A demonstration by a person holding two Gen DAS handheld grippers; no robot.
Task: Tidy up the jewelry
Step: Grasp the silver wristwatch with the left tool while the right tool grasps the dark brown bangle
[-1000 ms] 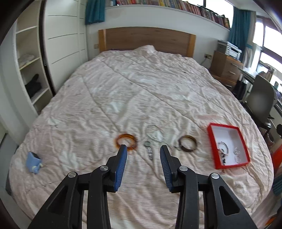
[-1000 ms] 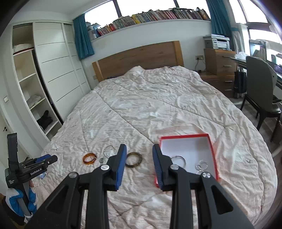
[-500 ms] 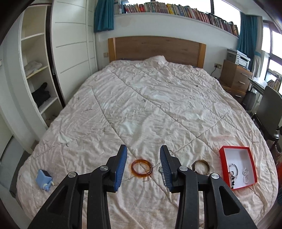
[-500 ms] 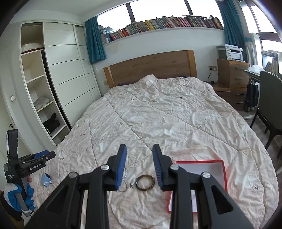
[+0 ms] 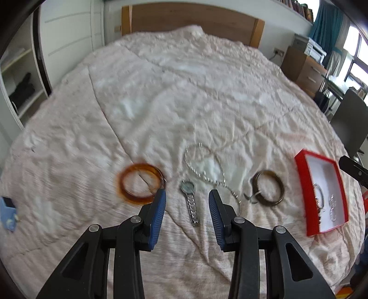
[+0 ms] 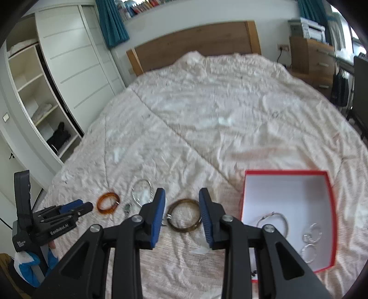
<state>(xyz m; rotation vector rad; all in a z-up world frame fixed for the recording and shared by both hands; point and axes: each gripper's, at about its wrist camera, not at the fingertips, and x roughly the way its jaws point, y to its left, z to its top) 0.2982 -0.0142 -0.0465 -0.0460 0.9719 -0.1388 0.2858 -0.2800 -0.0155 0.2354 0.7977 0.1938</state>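
I see a bed [image 6: 230, 110] under a crumpled pale quilt, its wooden headboard [image 6: 195, 43] against the white wall. Left of the headboard stands a white wardrobe [image 6: 69, 62] with open shelves holding folded cloth, and teal curtains [image 6: 112, 20] hang above. Right of the headboard a wooden dresser [image 6: 310, 59] carries a printer [image 6: 310, 25], with a dark chair [image 5: 349, 124] nearby

Amber bangle [image 5: 140, 183], silver watch [image 5: 190, 200], chain necklace [image 5: 208, 165], dark bangle [image 5: 268, 190] on bedspread, red box [image 5: 322, 186] right
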